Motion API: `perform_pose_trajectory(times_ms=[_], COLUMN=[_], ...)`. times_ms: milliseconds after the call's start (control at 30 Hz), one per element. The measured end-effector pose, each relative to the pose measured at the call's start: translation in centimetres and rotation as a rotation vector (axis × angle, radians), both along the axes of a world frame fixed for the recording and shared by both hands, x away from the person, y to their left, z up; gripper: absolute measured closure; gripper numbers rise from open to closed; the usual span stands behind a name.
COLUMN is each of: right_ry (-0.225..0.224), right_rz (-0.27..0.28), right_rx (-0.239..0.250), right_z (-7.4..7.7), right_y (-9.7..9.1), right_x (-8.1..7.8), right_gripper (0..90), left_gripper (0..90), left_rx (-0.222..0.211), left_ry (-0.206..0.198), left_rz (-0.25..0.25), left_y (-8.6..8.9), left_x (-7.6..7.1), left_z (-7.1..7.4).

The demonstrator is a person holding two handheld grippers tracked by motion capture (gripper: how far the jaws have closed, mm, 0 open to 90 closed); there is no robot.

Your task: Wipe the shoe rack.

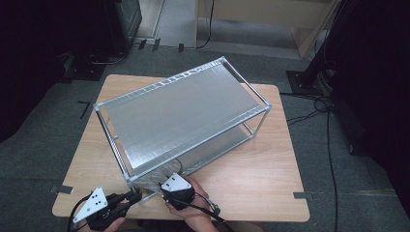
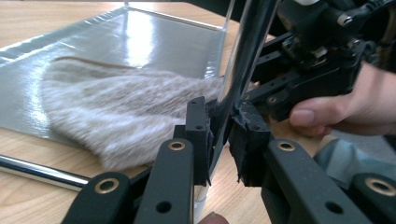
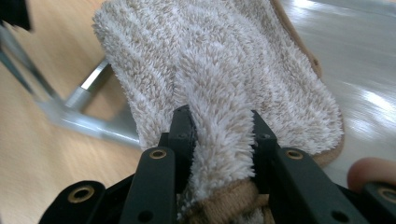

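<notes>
A silver two-tier metal rack (image 1: 179, 116) stands slantwise on the wooden table (image 1: 261, 179). A fluffy beige cloth (image 1: 155, 180) lies on the near end of its lower shelf (image 2: 154, 42). My left gripper (image 2: 223, 126) is shut on the rack's near corner post (image 2: 247, 42), its pads pressed on both sides. It sits at the table's front edge in the high view (image 1: 133, 197). My right gripper (image 3: 219, 121) is shut on a fold of the cloth (image 3: 219, 56), just right of that post in the high view (image 1: 167, 182).
The rack covers most of the table's middle and back. Bare wood lies to its right and along the front edge. A hand (image 2: 345, 107) holds the right gripper close beside the post. Cables run over the dark floor at the right (image 1: 329, 125).
</notes>
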State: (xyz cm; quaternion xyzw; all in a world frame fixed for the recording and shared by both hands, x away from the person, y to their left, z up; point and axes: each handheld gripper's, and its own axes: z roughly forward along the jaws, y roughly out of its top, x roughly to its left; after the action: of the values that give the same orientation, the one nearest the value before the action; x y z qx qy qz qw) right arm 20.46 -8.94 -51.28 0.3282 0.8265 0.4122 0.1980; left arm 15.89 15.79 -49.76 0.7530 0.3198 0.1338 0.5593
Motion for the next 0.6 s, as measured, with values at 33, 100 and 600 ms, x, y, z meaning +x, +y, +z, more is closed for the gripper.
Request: perform_pose_trajectory(times_ms=[33, 100, 600], right_ry=[-0.002, -0.006, -0.002], right_rz=[-0.01, -0.044, -0.472], right_rx=[-0.001, -0.007, -0.089], right_z=[0.0, 0.0, -0.3], right_y=[-0.4, -1.6, -17.9], right_x=[0.1, 0.3, 0.8], right_gripper=[70.2, 70.1, 70.1], left_gripper=[78.9, 78.9, 78.4], left_rx=[0.002, -0.005, -0.025], left_ry=[0.0, 0.007, 0.017], left_rz=[0.006, 0.008, 0.066], left_y=[-0.1, -0.1, 1.0], left_x=[0.0, 0.1, 0.7], left_z=[0.0, 0.0, -0.2])
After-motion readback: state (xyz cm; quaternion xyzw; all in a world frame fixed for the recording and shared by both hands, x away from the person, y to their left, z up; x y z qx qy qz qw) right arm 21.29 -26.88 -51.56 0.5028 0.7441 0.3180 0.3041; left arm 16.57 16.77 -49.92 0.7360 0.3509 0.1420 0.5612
